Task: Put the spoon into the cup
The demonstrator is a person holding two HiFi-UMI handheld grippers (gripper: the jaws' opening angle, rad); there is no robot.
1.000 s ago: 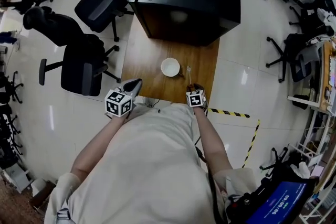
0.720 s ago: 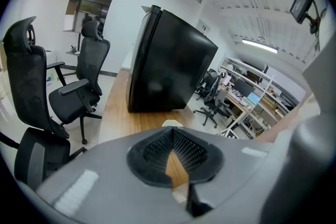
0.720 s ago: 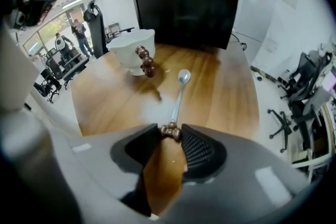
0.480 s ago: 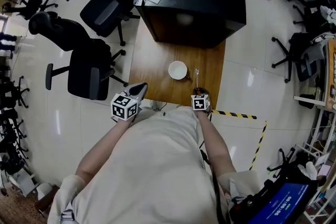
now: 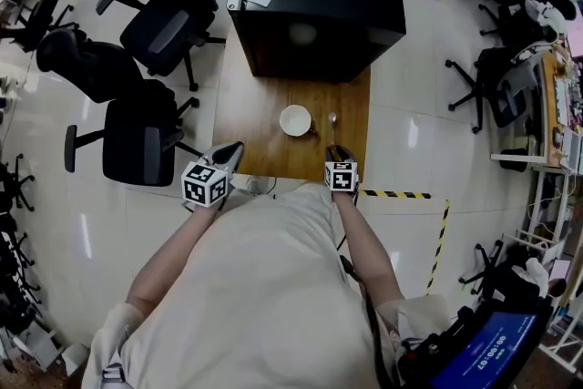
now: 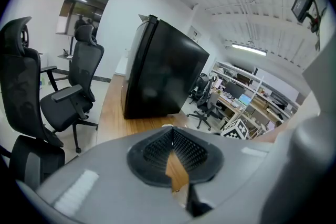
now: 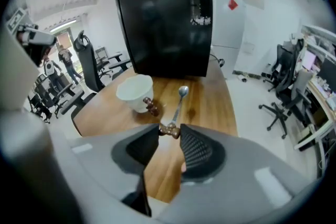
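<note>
Right gripper (image 7: 169,131) is clamped on the spoon (image 7: 179,104): the brown handle end is pinched between the jaw tips. The shaft runs straight ahead of the jaws, bowl at the far end over the table (image 7: 210,107). Cup (image 7: 135,93) is upright, ahead and left of those jaws, near the spoon but not touching it. Left gripper (image 6: 171,132): jaws closed tip to tip with nothing in them, table ahead of them.

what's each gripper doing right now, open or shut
left gripper: closed, nothing between its jaws
right gripper: closed on the spoon, at its handle end
</note>
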